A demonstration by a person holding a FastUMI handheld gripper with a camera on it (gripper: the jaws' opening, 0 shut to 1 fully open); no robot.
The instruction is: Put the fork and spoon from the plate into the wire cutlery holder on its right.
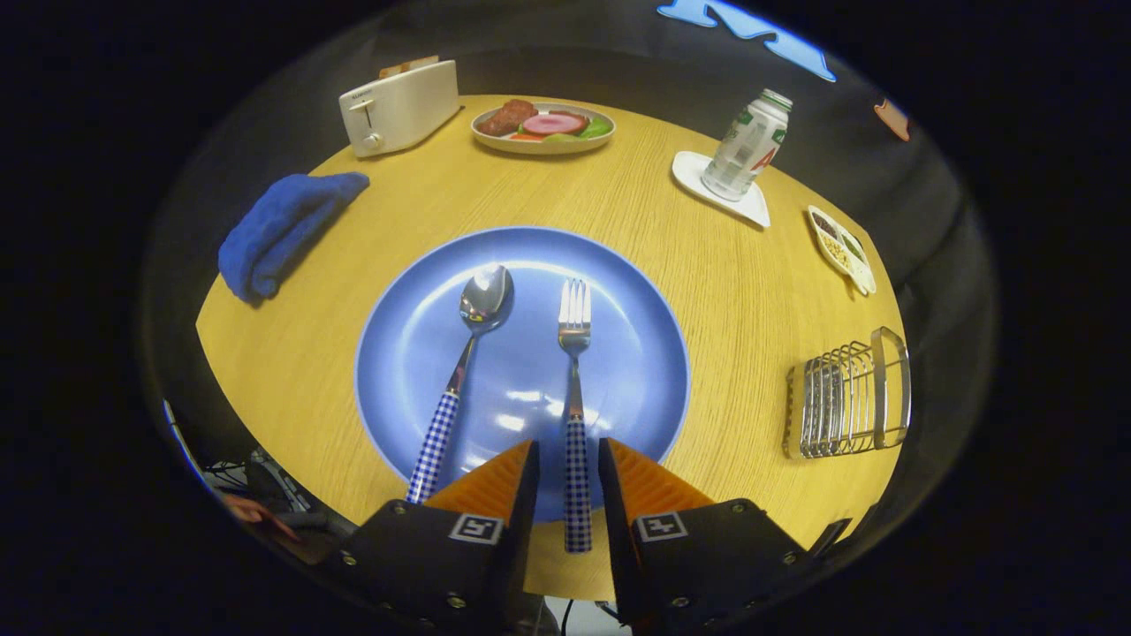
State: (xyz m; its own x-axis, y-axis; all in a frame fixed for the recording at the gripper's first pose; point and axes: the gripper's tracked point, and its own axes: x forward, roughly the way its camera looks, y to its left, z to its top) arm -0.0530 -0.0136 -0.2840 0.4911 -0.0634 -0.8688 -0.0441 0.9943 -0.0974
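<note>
A blue plate lies in the middle of the round wooden table. On it lie a spoon and a fork, side by side, both with blue-and-white checked handles pointing toward me over the plate's near rim. My gripper is open and low over that near rim. The fork's handle runs between the two fingers with a small gap on each side. The spoon's handle lies just left of the left finger. The wire cutlery holder stands on the table to the right of the plate.
Beyond the plate stand a white toaster, a dish of food and a bottle on a white coaster. A blue towel lies at the left. A small divided dish sits beyond the holder.
</note>
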